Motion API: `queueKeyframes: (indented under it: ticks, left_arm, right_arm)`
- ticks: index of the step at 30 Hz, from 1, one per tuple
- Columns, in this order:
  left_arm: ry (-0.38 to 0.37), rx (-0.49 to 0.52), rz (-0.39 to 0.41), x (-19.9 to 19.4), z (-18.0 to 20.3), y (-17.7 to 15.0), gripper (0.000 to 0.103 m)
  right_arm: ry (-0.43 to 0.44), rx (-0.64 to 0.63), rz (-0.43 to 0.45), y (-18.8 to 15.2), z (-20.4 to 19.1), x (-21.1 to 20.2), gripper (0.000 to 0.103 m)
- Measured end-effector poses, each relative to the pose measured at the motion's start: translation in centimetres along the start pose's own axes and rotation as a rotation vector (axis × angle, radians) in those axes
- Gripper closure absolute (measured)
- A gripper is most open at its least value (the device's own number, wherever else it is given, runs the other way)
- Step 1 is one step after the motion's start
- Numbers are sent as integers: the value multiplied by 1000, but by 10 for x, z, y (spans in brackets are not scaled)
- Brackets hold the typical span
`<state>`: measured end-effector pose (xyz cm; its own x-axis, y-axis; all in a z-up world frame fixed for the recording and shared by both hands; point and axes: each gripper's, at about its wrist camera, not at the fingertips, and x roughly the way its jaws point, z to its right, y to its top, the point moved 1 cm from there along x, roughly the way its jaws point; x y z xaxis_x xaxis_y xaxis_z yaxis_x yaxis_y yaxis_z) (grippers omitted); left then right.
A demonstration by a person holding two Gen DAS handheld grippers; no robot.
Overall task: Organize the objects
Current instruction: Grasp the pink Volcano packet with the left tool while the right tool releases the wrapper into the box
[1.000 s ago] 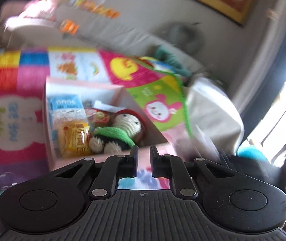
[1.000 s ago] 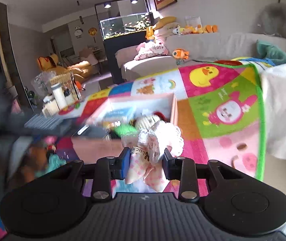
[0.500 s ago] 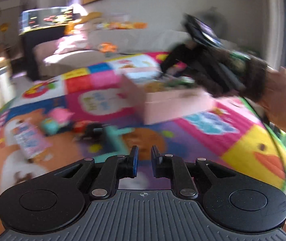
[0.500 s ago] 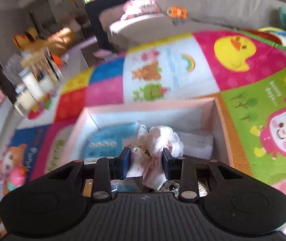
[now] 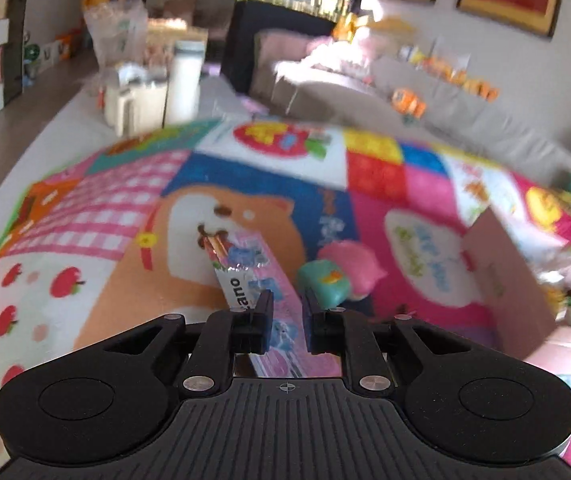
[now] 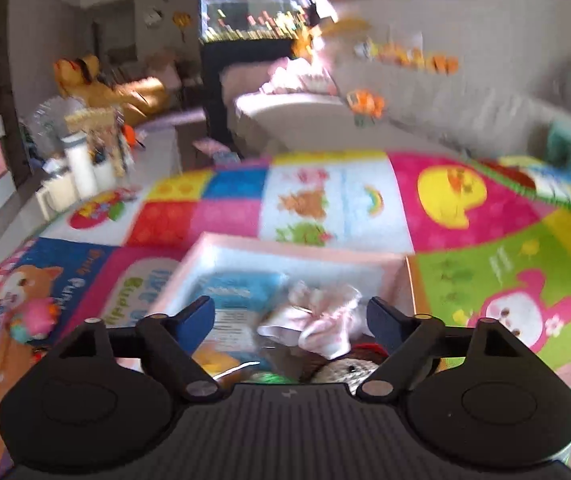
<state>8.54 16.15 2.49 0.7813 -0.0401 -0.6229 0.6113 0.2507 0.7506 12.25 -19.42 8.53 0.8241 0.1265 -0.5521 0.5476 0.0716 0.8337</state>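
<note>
A pink box (image 6: 301,254) sits on the colourful play mat and holds a blue packet (image 6: 237,292), a crocheted doll (image 6: 349,368) and a pink lacy cloth (image 6: 317,322). My right gripper (image 6: 290,318) hangs open over the box, with the cloth lying free between its jaws. My left gripper (image 5: 287,312) is nearly shut and empty, just above a pink snack packet (image 5: 259,280) lying on the mat. A pink and teal toy (image 5: 339,274) lies right of that packet. The box edge (image 5: 501,280) shows at the right of the left wrist view.
White bottles and jars (image 5: 153,92) stand on a low table past the mat's far edge. A grey sofa (image 6: 425,120) with small toys runs along the back. The pink toy also shows at the left of the right wrist view (image 6: 35,316).
My right gripper opened and let the lacy cloth drop into the box. My left gripper swung left, away from the box, and came down over the snack packet.
</note>
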Motion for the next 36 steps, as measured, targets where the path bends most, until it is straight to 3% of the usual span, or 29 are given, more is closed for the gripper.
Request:
queueKeyframes:
  ticks: [4, 8, 12, 15, 17, 19, 23, 25, 36]
  left_arm:
    - [24, 39, 45, 18, 6, 5, 85]
    - [90, 117, 57, 20, 14, 3, 85]
    - [160, 199, 66, 6, 16, -9, 84]
    - [175, 223, 84, -4, 9, -17, 80]
    - [172, 194, 75, -7, 2, -15, 74]
    - [130, 112, 54, -5, -7, -9, 77]
    - [14, -93, -7, 8, -23, 1, 74]
    - [-9, -150, -18, 15, -23, 3, 71]
    - [57, 66, -24, 33, 37, 8, 67]
  right_arm:
    - [62, -63, 60, -18, -21, -34, 14]
    - [136, -131, 90, -51, -41, -64, 3]
    - [161, -206, 46, -95, -59, -75, 2]
    - [168, -187, -23, -118, -60, -68, 2]
    - [175, -134, -68, -126, -56, -61, 2]
    - [174, -86, -102, -131, -51, -54, 2]
    - [174, -47, -84, -133, -44, -55, 0]
    - [176, -39, -79, -134, -41, -57, 0]
    - [179, -30, -80, -135, -42, -57, 0]
